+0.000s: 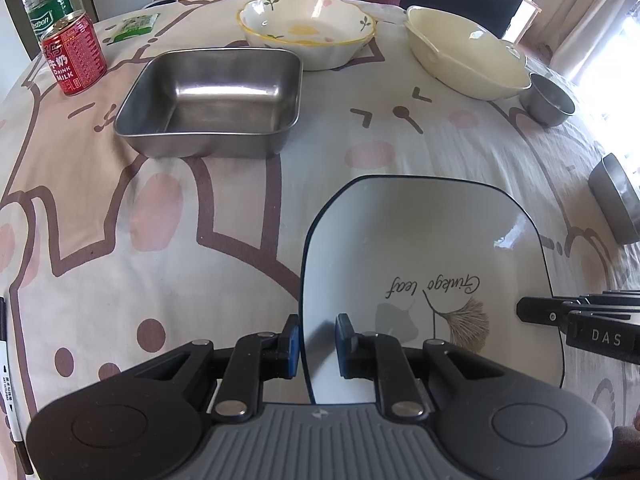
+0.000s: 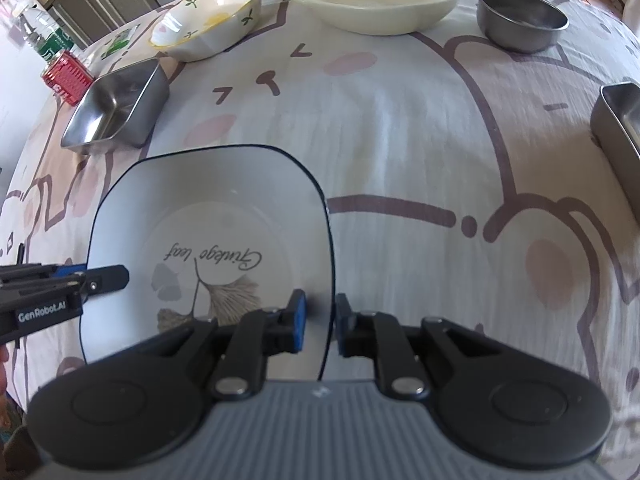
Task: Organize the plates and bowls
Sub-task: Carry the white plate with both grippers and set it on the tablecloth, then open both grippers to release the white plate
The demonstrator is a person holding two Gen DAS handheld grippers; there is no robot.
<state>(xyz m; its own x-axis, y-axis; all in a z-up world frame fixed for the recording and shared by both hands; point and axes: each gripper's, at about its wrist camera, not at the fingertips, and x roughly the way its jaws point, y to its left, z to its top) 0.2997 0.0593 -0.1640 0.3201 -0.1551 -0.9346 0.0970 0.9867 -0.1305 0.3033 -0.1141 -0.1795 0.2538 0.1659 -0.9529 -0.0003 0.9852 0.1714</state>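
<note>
The left gripper (image 1: 316, 346) straddles the left rim of the white square ceramic plate with the thin dark edge and ginkgo-leaf print (image 1: 432, 256), one blue pad outside the rim and one inside. The jaws are narrow, but a sliver of gap shows on each side, so I cannot tell whether the pads truly press the rim. The right gripper (image 2: 320, 328) sits the same way over the plate's right rim, jaws narrow and just easing apart, and whether its pads bear on the rim is equally unclear.

The plate lies near the front of the cartoon-print tablecloth (image 1: 160, 240), apparently resting on it.

To lift well, both pads should bite the rim fully before any upward move, and the two hands should rise together to keep the plate level.

Further out stand a square stainless-steel tray (image 1: 208, 100), a scalloped floral ceramic bowl (image 1: 308, 28), a cream two-handled ceramic dish (image 1: 460, 52), a small round steel bowl (image 1: 550, 100) and another steel container (image 1: 616, 200) at the right edge. A stacking target probably lies among these.
</note>
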